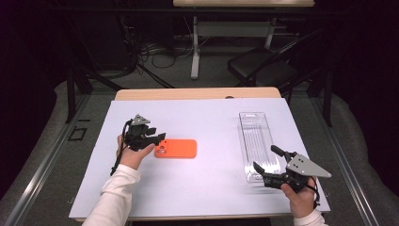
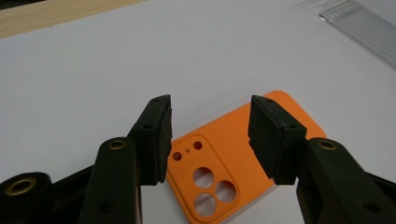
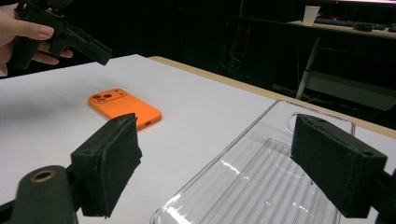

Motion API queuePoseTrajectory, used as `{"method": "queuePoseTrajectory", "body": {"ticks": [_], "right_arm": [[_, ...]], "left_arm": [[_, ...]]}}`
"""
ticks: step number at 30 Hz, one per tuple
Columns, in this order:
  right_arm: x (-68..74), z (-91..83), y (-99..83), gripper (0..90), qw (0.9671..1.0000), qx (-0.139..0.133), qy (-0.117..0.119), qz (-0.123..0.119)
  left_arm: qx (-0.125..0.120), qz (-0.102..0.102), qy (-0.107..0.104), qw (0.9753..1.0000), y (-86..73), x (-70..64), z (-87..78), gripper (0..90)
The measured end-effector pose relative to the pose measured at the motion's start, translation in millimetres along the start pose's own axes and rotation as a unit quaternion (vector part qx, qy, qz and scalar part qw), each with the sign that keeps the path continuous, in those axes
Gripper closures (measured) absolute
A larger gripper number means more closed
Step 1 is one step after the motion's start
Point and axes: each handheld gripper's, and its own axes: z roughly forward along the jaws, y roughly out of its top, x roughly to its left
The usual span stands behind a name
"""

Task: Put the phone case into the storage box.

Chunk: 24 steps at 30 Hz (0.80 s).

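Your orange phone case (image 1: 175,148) lies flat on the white tabletop (image 1: 202,183), back side up, camera cutouts at the end nearest your left claw (image 1: 159,139). That claw hangs just above the cutout end of the case, released, jaws parted and nothing between them; in the left gripper view the case sits below the gap, untouched. The clear plastic tray (image 1: 256,141) lies well apart from the case, on its far side from your left hand. Your right claw (image 1: 266,164) is released, jaws spread over the tray's near end, holding nothing.
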Motion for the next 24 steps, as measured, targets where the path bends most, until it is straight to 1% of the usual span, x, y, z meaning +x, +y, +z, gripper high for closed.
{"method": "queuePoseTrajectory", "body": {"ticks": [1, 2, 5, 6, 8, 9, 10, 11, 12, 14, 15, 16, 17, 18, 19, 21, 22, 24], "right_arm": [[-0.2, 0.3, -0.3, 14.6, 1.0000, -0.001, 0.000, 0.001], [-0.4, 0.2, -0.3, 14.6, 1.0000, 0.000, 0.000, 0.000], [-0.4, 0.2, -0.5, 14.6, 1.0000, 0.000, 0.000, 0.001], [-0.4, 0.4, -0.6, 14.6, 1.0000, -0.001, 0.000, 0.001], [-0.5, 0.3, -0.8, 14.6, 1.0000, 0.002, 0.000, 0.001], [-0.3, 0.4, -1.0, 14.6, 1.0000, 0.002, 0.001, 0.003], [-0.2, 0.4, -1.1, 14.6, 1.0000, 0.002, 0.001, 0.004], [-0.2, 0.4, -1.1, 14.6, 1.0000, 0.002, 0.001, 0.004], [-0.6, 0.4, -1.1, 14.6, 1.0000, 0.002, 0.001, 0.001], [-0.5, 0.5, -1.3, 14.6, 1.0000, 0.001, 0.000, 0.001], [-0.9, 0.9, -1.6, 14.7, 1.0000, 0.001, 0.001, 0.001], [-0.7, 1.0, -1.8, 14.6, 1.0000, 0.002, 0.001, 0.003], [-0.6, 1.0, -1.9, 14.6, 1.0000, 0.002, 0.001, 0.002], [-0.5, 1.0, -1.9, 14.6, 1.0000, 0.002, 0.002, 0.003], [-0.4, 0.9, -1.9, 14.6, 1.0000, 0.002, 0.002, 0.002], [-0.5, 0.9, -1.9, 14.6, 1.0000, 0.002, 0.002, 0.002], [-0.8, 0.8, -2.0, 14.6, 1.0000, 0.003, 0.002, 0.003], [-0.8, 1.2, -2.3, 14.6, 1.0000, 0.001, 0.002, 0.003]], "left_arm": [[-0.004, -0.008, 0.002, 1.0000, 0.3, 1.0, 2.0, 49.8], [-0.001, -0.012, -0.001, 0.9999, 0.9, 2.4, 3.3, 49.9], [0.000, -0.025, 0.004, 0.9997, 1.0, 6.0, 9.7, 51.3], [0.005, -0.028, 0.001, 0.9996, 1.1, 7.6, 11.5, 53.5], [0.006, -0.034, 0.008, 0.9994, 0.3, 9.5, 16.8, 59.4], [0.009, -0.040, 0.005, 0.9991, -0.3, 10.6, 18.9, 63.0], [0.009, -0.045, 0.005, 0.9989, -1.0, 11.3, 21.2, 64.3], [0.014, -0.044, 0.004, 0.9989, -1.3, 12.2, 23.0, 64.3], [0.019, -0.048, 0.010, 0.9986, -2.3, 12.0, 27.5, 68.4], [0.021, -0.050, 0.011, 0.9984, -2.9, 12.0, 30.1, 70.0], [0.023, -0.052, 0.014, 0.9982, -3.4, 11.9, 32.1, 74.5], [0.021, -0.052, 0.016, 0.9983, -3.8, 12.1, 34.0, 76.9], [0.024, -0.053, 0.015, 0.9982, -4.2, 12.3, 35.9, 79.1], [0.032, -0.051, 0.016, 0.9981, -5.0, 12.9, 39.2, 81.3], [0.032, -0.051, 0.017, 0.9980, -5.5, 12.8, 40.7, 84.3], [0.032, -0.050, 0.018, 0.9981, -6.3, 13.2, 42.5, 85.7], [0.035, -0.048, 0.020, 0.9980, -7.3, 14.5, 44.4, 88.9], [0.034, -0.050, 0.020, 0.9980, -8.0, 15.0, 45.7, 89.9]]}}
